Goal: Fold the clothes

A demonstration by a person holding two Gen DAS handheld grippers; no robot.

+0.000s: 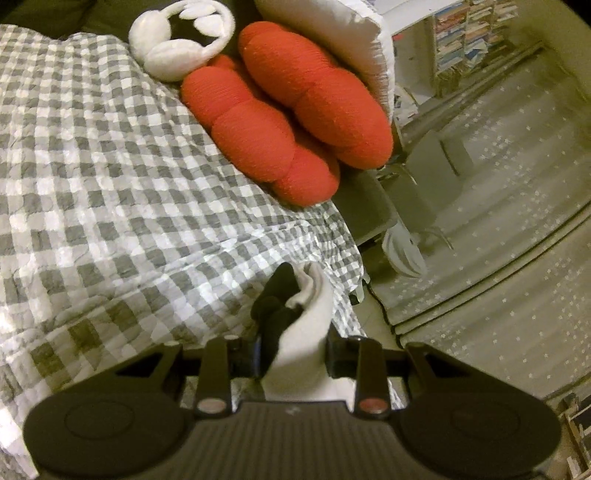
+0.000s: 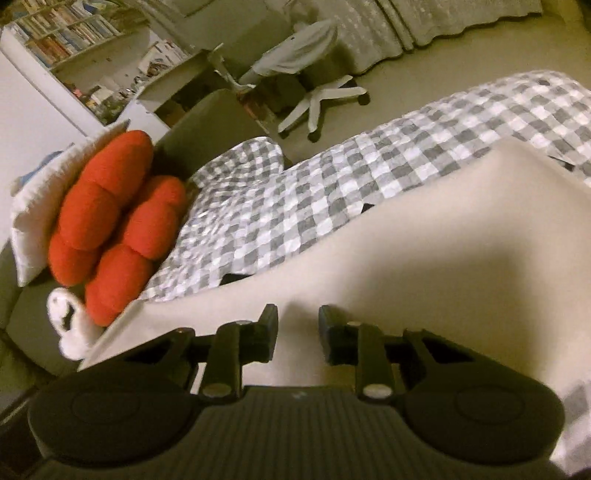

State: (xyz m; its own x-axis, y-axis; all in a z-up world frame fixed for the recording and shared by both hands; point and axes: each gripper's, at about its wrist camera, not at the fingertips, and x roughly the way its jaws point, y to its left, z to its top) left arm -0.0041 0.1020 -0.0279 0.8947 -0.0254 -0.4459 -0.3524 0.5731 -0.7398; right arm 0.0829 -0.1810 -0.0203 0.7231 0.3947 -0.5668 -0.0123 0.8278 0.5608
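Note:
In the left wrist view my left gripper [image 1: 293,354] is shut on a white garment [image 1: 312,332] with a dark piece bunched against it, held above the right edge of the grey-and-white checked bedspread [image 1: 110,184]. In the right wrist view my right gripper [image 2: 298,334] is open with a gap between its fingers and nothing in it. It hovers just over a plain cream cloth [image 2: 424,258] spread flat over the checked bedspread [image 2: 332,184]. I cannot tell whether the fingers touch the cloth.
Red puffy cushions [image 1: 295,110] and a white pillow [image 1: 332,33] lie at the bed's head, with white earmuffs [image 1: 177,40] beside them. Beyond the bed edge stand a swivel chair [image 2: 317,99], a bookshelf [image 2: 62,33] and curtains [image 1: 517,184].

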